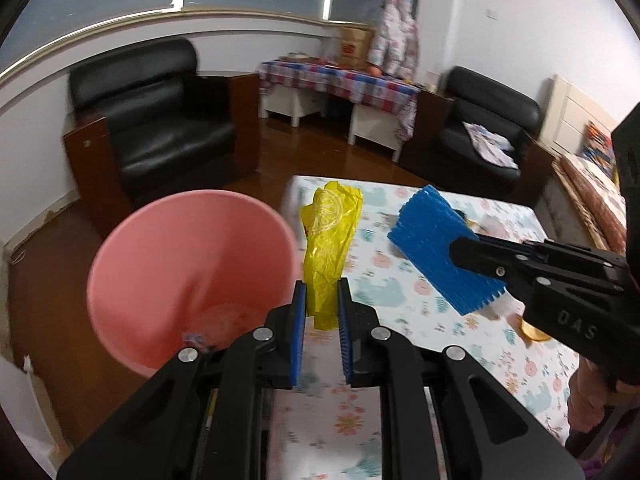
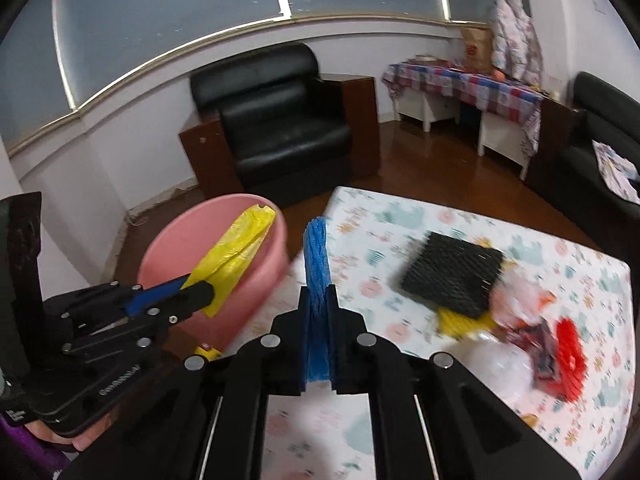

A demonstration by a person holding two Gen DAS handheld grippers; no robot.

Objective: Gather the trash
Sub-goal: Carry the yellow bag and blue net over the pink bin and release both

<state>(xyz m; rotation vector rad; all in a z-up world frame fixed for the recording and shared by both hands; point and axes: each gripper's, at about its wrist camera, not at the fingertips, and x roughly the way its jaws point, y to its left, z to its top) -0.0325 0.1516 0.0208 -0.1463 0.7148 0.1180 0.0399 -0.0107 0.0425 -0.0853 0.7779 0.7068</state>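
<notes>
My left gripper (image 1: pixel 322 292) is shut on a crumpled yellow plastic wrapper (image 1: pixel 330 240), held upright beside the rim of the pink bucket (image 1: pixel 188 276). In the right wrist view the wrapper (image 2: pixel 236 252) hangs over the bucket (image 2: pixel 216 256) mouth. My right gripper (image 2: pixel 319 296) is shut on a blue foam net sleeve (image 2: pixel 318 264), held above the table's left edge; it also shows in the left wrist view (image 1: pixel 436 248). On the flowered tablecloth (image 2: pixel 400 216) lie a black foam net pad (image 2: pixel 452 276), a yellow piece under it, a clear bag and red wrappers (image 2: pixel 568 352).
The pink bucket stands off the table's left side and holds a few scraps at its bottom. A black armchair (image 2: pixel 280 128) stands behind it, a second one (image 1: pixel 484 128) at the right. A checked-cloth side table (image 1: pixel 340 80) is by the far wall. Wooden floor around.
</notes>
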